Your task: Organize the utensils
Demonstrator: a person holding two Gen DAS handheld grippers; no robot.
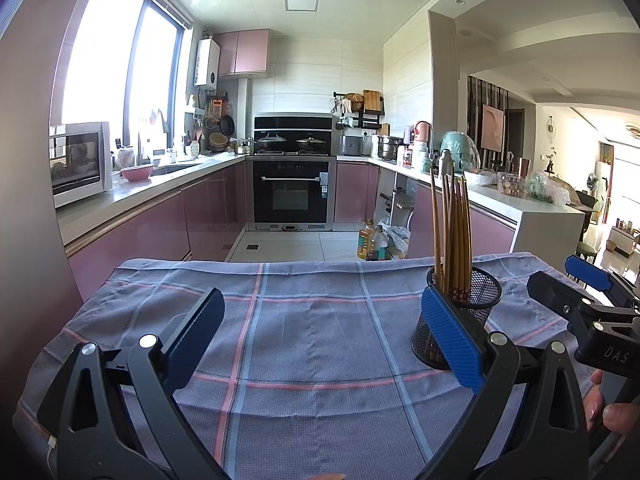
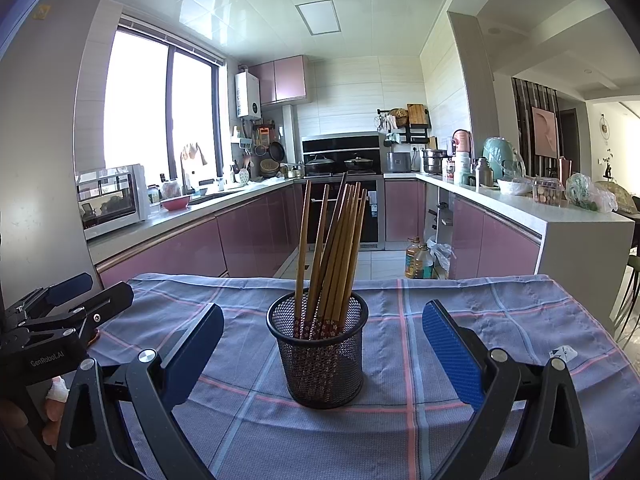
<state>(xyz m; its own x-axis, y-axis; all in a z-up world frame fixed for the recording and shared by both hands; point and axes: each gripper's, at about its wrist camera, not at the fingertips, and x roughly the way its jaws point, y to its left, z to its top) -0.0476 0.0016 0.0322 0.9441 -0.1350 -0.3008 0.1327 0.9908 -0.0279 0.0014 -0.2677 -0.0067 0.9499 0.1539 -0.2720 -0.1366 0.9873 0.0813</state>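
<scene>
Wooden chopsticks [image 2: 332,248] are standing in a black mesh cup [image 2: 320,356] on the checked cloth [image 2: 480,320]. The left claw [image 1: 320,332] and right claw [image 2: 322,344] are both gaping apart, gripping nothing

Black gripper [image 2: 322,336] frames, silver screws, 2 blue-padded fingers [image 2: 450,350] each; white "GenRobot.AI" lettering.

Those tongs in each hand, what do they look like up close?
Both the left tongs and the right tongs are black plastic frames with triangular cut-outs and silver rivets, each ending in two flat, textured blue pads. White lettering marks the bodies: "GenRobot.AI" on the left one, "DAS" readable on the right. A white bandage wraps one finger of the left hand.
</scene>
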